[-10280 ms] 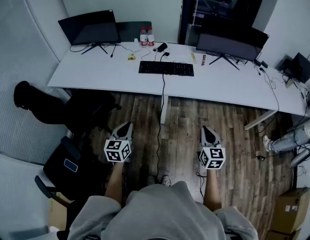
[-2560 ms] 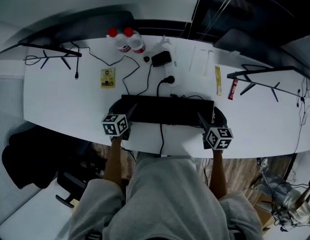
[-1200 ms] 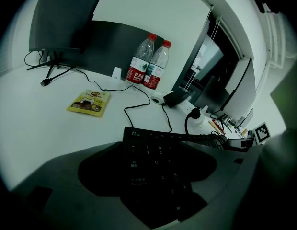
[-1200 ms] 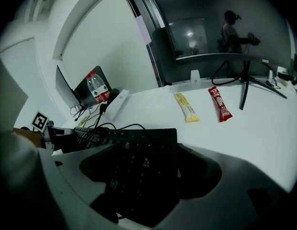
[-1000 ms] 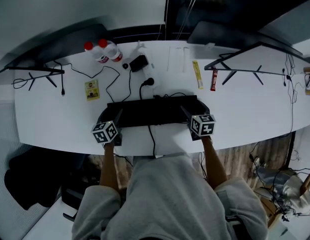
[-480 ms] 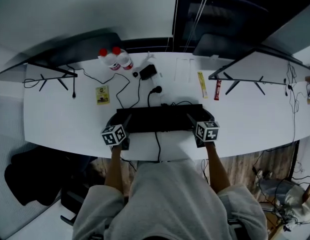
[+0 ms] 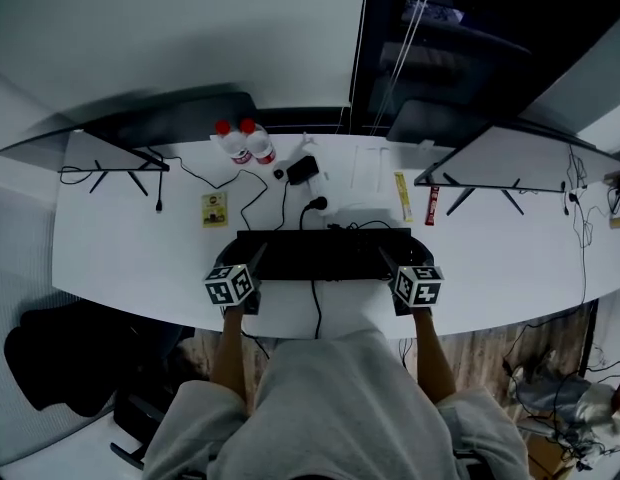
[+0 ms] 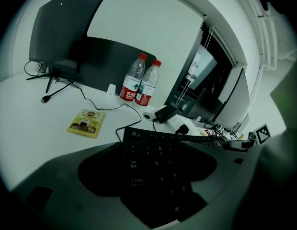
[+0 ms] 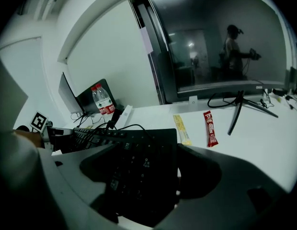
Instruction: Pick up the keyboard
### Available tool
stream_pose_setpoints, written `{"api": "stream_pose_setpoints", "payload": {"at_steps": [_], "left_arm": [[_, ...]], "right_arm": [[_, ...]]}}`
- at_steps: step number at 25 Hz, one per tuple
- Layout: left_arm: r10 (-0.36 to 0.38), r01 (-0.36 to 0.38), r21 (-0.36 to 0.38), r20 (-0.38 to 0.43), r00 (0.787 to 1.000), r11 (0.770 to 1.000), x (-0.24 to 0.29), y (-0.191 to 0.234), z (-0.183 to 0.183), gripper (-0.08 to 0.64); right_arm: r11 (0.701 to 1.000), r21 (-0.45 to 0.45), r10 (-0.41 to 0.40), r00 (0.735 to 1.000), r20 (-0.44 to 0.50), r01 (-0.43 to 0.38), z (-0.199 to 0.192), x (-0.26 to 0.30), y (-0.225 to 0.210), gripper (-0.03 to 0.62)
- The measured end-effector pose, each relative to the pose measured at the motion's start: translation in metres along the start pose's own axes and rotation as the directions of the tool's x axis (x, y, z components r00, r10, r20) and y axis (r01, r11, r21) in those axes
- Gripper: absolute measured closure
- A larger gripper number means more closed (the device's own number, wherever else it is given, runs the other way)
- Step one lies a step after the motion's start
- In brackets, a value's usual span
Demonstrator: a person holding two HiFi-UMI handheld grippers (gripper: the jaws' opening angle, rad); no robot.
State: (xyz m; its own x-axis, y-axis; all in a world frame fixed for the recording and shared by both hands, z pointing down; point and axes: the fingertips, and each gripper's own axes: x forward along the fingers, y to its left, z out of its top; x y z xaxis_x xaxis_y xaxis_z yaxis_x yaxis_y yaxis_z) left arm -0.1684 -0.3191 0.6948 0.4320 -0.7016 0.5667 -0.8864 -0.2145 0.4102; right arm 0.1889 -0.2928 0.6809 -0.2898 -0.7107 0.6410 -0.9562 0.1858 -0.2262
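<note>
Black and flat, the keyboard point(image 7: 325, 255) lies on the white desk point(image 7: 120, 248) right in front of me, long side across, and I place everything else from it.

My left gripper point(image 7: 258, 256) is at the keyboard's left end. In the left gripper view its jaws stand wide apart, with that end, the Tab and Caps Lock keys, lying in the gap between them. I see no pad pressing on the keyboard's edges.

My right gripper point(image 7: 383, 256) is at the keyboard's right end, jaws spread just as wide, with the number-pad end between them. In the right gripper view a thin strip of white desk shows between the keyboard's edge and the right-hand jaw.

Behind the keyboard's middle sit a plug point(image 7: 315, 205) and a dark adapter point(image 7: 302, 170). Behind its left end lie a yellow packet point(image 7: 214, 209) and, farther back, two red-capped bottles point(image 7: 242, 143) side by side. Behind its right end lie a yellow bar point(image 7: 403, 196) and a red bar point(image 7: 431, 204), near each other. A cable point(image 7: 315, 308) crosses the desk from the keyboard's near edge towards me. Monitors stand well off to its left point(image 7: 80, 153) and right point(image 7: 510, 158).
</note>
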Motion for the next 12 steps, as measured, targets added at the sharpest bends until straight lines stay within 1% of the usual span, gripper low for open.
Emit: {"api": "stream_pose_setpoints", "payload": {"at_steps": [6, 12], "left_arm": [[-0.022, 0.02, 0.018, 0.077, 0.997, 1.0, -0.011, -0.011, 0.036, 0.232], [-0.054, 0.047, 0.05, 0.154, 0.987, 0.998, -0.022, -0.024, 0.074, 0.232]], "right_arm": [[0.999, -0.052, -0.002, 0.996, 0.091, 0.006, 0.043, -0.016, 0.008, 0.212], [0.996, -0.092, -0.001, 0.984, 0.18, 0.018, 0.082, -0.033, 0.015, 0.212]]}}
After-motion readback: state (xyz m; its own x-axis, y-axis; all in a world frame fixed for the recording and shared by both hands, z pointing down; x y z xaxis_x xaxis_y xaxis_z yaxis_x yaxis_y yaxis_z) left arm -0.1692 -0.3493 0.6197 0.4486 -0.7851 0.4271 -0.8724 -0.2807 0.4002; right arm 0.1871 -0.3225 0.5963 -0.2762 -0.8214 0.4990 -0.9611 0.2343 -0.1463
